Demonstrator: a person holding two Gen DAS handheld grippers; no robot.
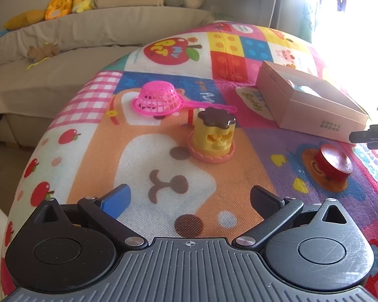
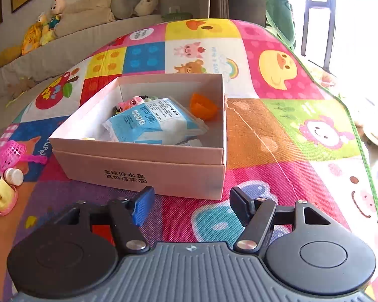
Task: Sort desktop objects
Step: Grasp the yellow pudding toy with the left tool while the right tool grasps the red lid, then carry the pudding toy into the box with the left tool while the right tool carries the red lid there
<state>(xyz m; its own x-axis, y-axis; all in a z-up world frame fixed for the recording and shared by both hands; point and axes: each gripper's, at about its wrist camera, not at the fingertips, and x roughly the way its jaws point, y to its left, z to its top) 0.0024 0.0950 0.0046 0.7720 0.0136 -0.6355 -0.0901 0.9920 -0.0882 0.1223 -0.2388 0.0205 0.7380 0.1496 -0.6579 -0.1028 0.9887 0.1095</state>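
Observation:
My left gripper is open and empty, low over the colourful play mat. Ahead of it stands a yellow pudding toy with a brown top on a pink base. Behind that lie a small white bottle and an upturned pink strainer. A red round lid lies to the right. My right gripper is open and empty, just in front of the cardboard box. The box holds a blue-white packet, an orange piece and a pink pig toy.
The box also shows in the left wrist view, at the right. A beige sofa with plush toys runs behind the mat. The mat's green edge drops off at the right. Bright window light washes out the far right.

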